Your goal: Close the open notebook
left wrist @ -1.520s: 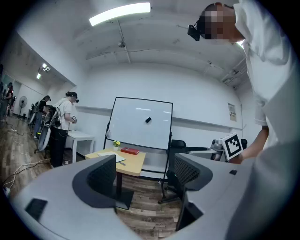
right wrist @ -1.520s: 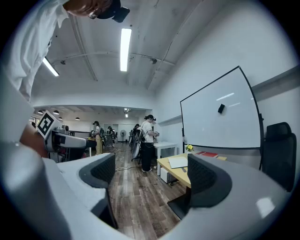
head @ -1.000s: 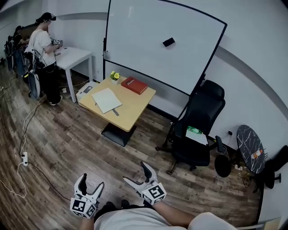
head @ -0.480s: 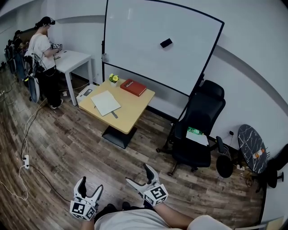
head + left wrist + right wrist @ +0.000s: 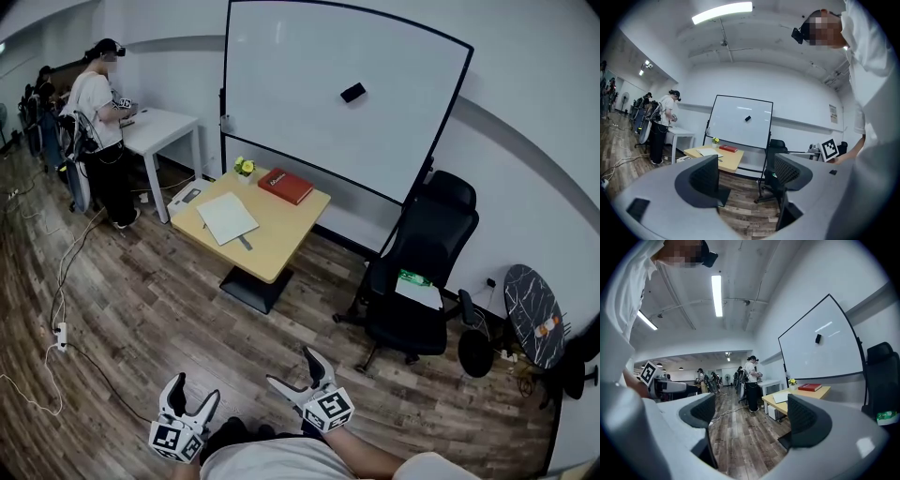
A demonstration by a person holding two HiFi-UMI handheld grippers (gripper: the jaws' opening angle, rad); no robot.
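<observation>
Change: left gripper [image 5: 195,389] and right gripper [image 5: 290,368] sit slightly lower in the head view than a second ago; the wooden table [image 5: 281,246] has shifted a touch right.
Left jaws: wide apart, nothing between.
Right jaws: wide apart, nothing between.
Notebook [image 5: 228,217]: white, flat on the wooden table, well apart from both grippers.
Count: one notebook, one red book [image 5: 286,186], one flower pot [image 5: 245,167], one whiteboard [image 5: 319,84], one office chair [image 5: 422,272], two grippers.
</observation>
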